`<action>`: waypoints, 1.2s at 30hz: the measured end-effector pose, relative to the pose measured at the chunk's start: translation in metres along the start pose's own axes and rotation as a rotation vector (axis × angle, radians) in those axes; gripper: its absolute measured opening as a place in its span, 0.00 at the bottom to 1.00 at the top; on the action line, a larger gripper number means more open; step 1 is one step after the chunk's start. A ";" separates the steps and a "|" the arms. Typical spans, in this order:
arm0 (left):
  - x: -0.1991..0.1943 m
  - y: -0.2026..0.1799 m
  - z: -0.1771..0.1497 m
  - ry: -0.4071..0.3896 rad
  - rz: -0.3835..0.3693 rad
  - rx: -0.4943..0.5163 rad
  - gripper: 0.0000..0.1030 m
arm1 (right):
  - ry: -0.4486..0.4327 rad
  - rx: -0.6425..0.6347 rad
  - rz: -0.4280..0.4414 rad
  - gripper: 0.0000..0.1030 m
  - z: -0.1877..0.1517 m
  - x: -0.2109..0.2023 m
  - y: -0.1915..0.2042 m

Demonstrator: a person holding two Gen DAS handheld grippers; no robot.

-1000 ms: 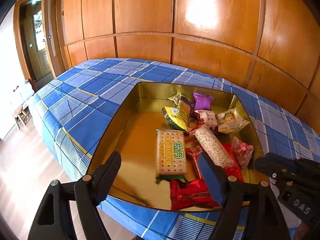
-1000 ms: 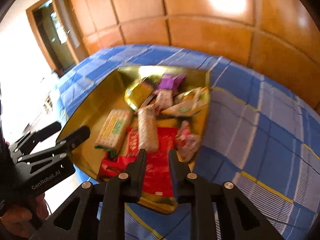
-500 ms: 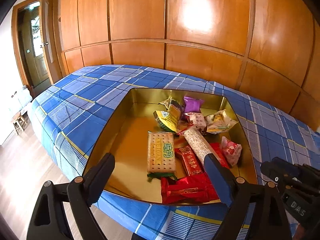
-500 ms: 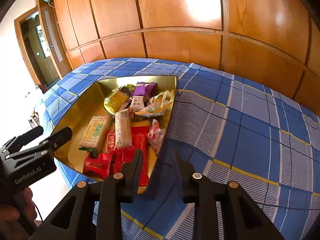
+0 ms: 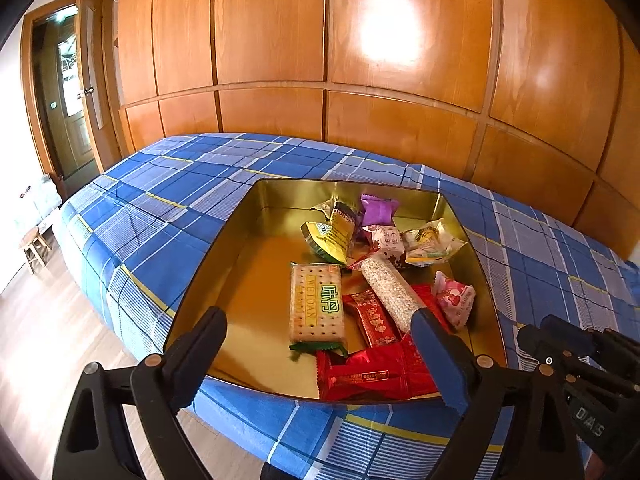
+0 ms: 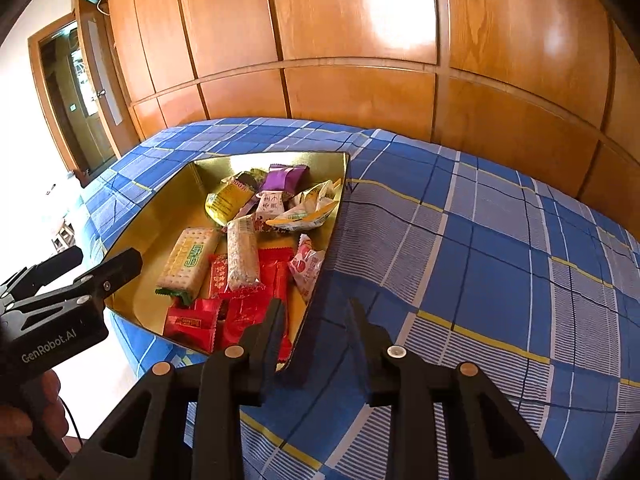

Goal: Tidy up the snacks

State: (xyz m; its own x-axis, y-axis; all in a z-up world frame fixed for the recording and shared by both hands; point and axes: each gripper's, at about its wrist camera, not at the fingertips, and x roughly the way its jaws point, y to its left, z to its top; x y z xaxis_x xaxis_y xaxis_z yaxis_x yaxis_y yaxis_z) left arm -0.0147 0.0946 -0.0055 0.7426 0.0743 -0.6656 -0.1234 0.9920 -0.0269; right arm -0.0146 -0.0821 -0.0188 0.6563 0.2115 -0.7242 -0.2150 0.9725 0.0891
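Observation:
A gold tin tray (image 5: 248,280) (image 6: 160,216) lies on a blue plaid bed and holds several snacks: a cracker pack (image 5: 317,305) (image 6: 188,261), a rice bar (image 5: 390,290) (image 6: 242,254), red packets (image 5: 368,372) (image 6: 192,322), a pink candy pack (image 5: 454,298) (image 6: 306,266), a yellow-green bag (image 5: 330,234) and a purple packet (image 5: 378,210) (image 6: 285,178). My left gripper (image 5: 320,348) is open and empty, above the tray's near edge. My right gripper (image 6: 316,316) is open and empty, by the tray's near right corner.
The blue plaid bedspread (image 6: 480,260) stretches right of the tray. A wooden panelled wall (image 5: 360,80) stands behind the bed. A doorway (image 5: 60,100) and a small stool (image 5: 34,246) are at the left, beside wood flooring (image 5: 48,340).
Both grippers pulled back and up from the tray. The right gripper swung right and its jaws opened wider. The snacks did not move.

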 end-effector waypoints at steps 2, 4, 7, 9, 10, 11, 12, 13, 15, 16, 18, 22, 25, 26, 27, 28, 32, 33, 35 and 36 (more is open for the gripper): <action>0.000 0.000 0.000 -0.001 -0.001 0.000 0.91 | -0.002 -0.003 -0.001 0.31 0.000 0.000 0.001; -0.001 0.001 0.000 -0.003 -0.001 -0.001 0.91 | -0.004 -0.002 -0.003 0.31 0.000 0.000 0.001; 0.000 0.001 0.001 -0.002 -0.005 -0.002 0.91 | -0.003 0.002 -0.005 0.31 0.000 0.000 0.001; 0.000 0.001 0.001 0.001 -0.007 -0.001 0.91 | -0.002 0.003 -0.005 0.31 -0.001 0.001 0.001; 0.000 0.001 0.001 0.001 -0.008 0.000 0.91 | -0.001 0.003 -0.004 0.31 -0.001 0.001 0.001; 0.000 0.001 0.001 0.001 -0.008 0.001 0.91 | -0.002 0.003 -0.004 0.31 -0.001 0.000 0.001; 0.000 0.001 0.001 0.000 -0.008 0.003 0.91 | -0.002 0.001 -0.005 0.31 -0.001 0.000 0.001; -0.001 0.000 0.001 0.000 -0.008 0.004 0.91 | -0.003 0.000 -0.004 0.31 -0.001 0.000 0.002; -0.001 0.000 0.001 -0.002 -0.008 0.005 0.91 | -0.004 0.000 -0.005 0.31 -0.001 0.000 0.002; -0.001 0.000 0.001 -0.003 -0.007 0.006 0.91 | -0.004 0.000 -0.006 0.31 -0.001 0.000 0.002; -0.002 0.000 0.000 -0.004 -0.007 0.006 0.92 | -0.003 0.002 -0.005 0.31 -0.001 0.000 0.002; -0.002 0.000 0.000 -0.004 -0.006 0.007 0.92 | 0.000 0.001 -0.003 0.31 -0.001 0.001 0.002; -0.002 -0.001 0.000 -0.004 -0.005 0.008 0.93 | 0.000 0.002 -0.003 0.31 -0.001 0.001 0.002; -0.003 -0.001 0.001 -0.005 -0.005 0.008 0.94 | 0.000 0.002 -0.004 0.31 -0.001 0.001 0.002; -0.003 -0.001 0.000 -0.005 -0.003 0.008 0.95 | 0.000 0.002 -0.004 0.31 -0.001 0.001 0.002; -0.003 -0.001 0.001 -0.005 -0.003 0.008 0.95 | 0.001 0.002 -0.003 0.31 -0.001 0.001 0.002; -0.003 -0.001 0.001 -0.006 -0.002 0.009 0.95 | 0.004 0.003 -0.002 0.31 -0.002 0.002 0.003; -0.003 -0.001 0.001 -0.006 -0.003 0.009 0.95 | 0.005 0.001 -0.001 0.31 -0.002 0.002 0.003; -0.003 -0.001 0.000 -0.006 -0.002 0.008 0.95 | 0.004 0.000 0.000 0.31 -0.002 0.002 0.003; -0.003 -0.001 0.000 -0.006 -0.002 0.009 0.95 | 0.004 -0.001 0.000 0.31 -0.002 0.002 0.003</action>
State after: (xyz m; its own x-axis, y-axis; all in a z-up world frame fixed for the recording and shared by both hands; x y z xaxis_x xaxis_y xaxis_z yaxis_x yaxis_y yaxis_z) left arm -0.0164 0.0938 -0.0032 0.7468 0.0733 -0.6610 -0.1165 0.9930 -0.0216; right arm -0.0161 -0.0789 -0.0213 0.6533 0.2114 -0.7270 -0.2157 0.9724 0.0889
